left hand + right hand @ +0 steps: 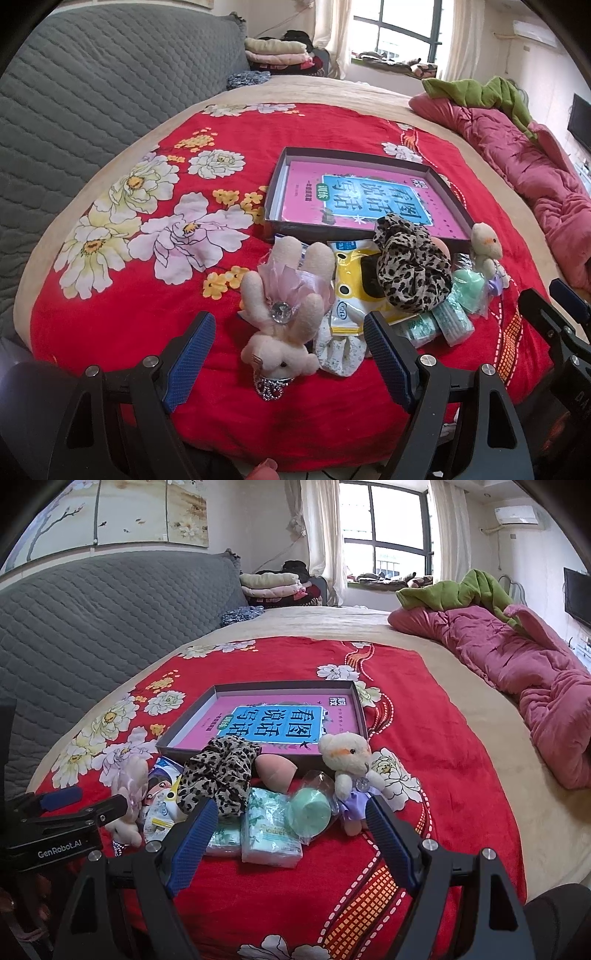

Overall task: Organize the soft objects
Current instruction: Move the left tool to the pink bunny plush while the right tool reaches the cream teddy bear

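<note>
A heap of soft things lies on the red floral blanket point(122, 317) in front of a shallow dark box point(273, 218) with a pink book inside. A pink plush rabbit point(284, 314) with a gem lies between the blue fingers of my left gripper point(290, 326), which stands open just above it. A leopard scrunchie point(218, 771), pink sponge point(275, 771), tissue packs point(269, 830), a green sponge in wrap point(312, 810) and a small teddy bear point(347, 760) lie ahead of my right gripper point(290, 812), open over the tissue packs.
A grey quilted headboard point(92, 616) runs along the left. A crumpled pink duvet point(524, 664) with a green cloth lies at the right of the bed. Folded clothes point(273, 583) are stacked near the window. A yellow-and-white packet point(354, 291) sits beside the rabbit.
</note>
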{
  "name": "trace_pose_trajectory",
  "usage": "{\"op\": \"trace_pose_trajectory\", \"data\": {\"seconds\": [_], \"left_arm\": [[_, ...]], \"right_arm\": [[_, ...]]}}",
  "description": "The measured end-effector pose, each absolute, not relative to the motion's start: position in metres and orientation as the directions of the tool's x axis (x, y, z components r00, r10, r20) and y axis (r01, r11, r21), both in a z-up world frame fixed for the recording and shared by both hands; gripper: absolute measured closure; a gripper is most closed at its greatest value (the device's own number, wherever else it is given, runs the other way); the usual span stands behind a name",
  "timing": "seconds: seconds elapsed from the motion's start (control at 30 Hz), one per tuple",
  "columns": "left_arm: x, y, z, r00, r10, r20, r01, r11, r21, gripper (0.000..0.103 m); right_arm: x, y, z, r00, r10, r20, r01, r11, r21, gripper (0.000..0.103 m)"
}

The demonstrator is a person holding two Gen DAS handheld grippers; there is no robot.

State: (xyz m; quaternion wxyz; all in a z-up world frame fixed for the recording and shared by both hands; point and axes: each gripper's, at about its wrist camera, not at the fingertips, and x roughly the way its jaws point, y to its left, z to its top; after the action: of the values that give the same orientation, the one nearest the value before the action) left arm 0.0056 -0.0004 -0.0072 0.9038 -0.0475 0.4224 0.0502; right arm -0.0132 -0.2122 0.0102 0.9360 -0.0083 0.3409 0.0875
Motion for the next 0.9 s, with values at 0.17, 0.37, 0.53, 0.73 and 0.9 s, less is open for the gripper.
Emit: {"op": "trace_pose_trajectory", "data": {"seconds": [0.17, 0.37, 0.53, 0.73, 0.9], "left_arm": [[0.008, 0.006, -0.011, 0.630, 0.041, -0.775, -0.147, 0.987, -0.067, 0.020], [0.012, 0.015, -0.017, 0.620, 0.024, -0.784, -0.156, 0.983, -0.093, 0.020], [0.020, 0.022, -0.025, 0.608, -0.009, -0.794, -0.150, 0.981, -0.127, 0.020], [0.031, 0.031, -0.031, 0.608, -0.025, -0.794, -0.157, 0.976, -0.152, 0.020], [0.040, 0.032, -0.040, 0.591, -0.040, -0.806, -0.158, 0.974, -0.164, 0.020]], "right_arm": [[-0.013, -0.214, 0.010, 0.753, 0.159, -0.638, -0.167, 0.985, 0.049, 0.022], [-0.009, -0.217, 0.013, 0.761, 0.161, -0.628, -0.168, 0.984, 0.049, 0.022], [-0.002, -0.222, 0.014, 0.771, 0.160, -0.617, -0.174, 0.984, 0.038, 0.022], [0.010, -0.232, 0.015, 0.781, 0.143, -0.608, -0.170, 0.985, 0.014, 0.021], [0.030, -0.247, 0.007, 0.754, 0.141, -0.641, -0.172, 0.985, 0.014, 0.021]]}}
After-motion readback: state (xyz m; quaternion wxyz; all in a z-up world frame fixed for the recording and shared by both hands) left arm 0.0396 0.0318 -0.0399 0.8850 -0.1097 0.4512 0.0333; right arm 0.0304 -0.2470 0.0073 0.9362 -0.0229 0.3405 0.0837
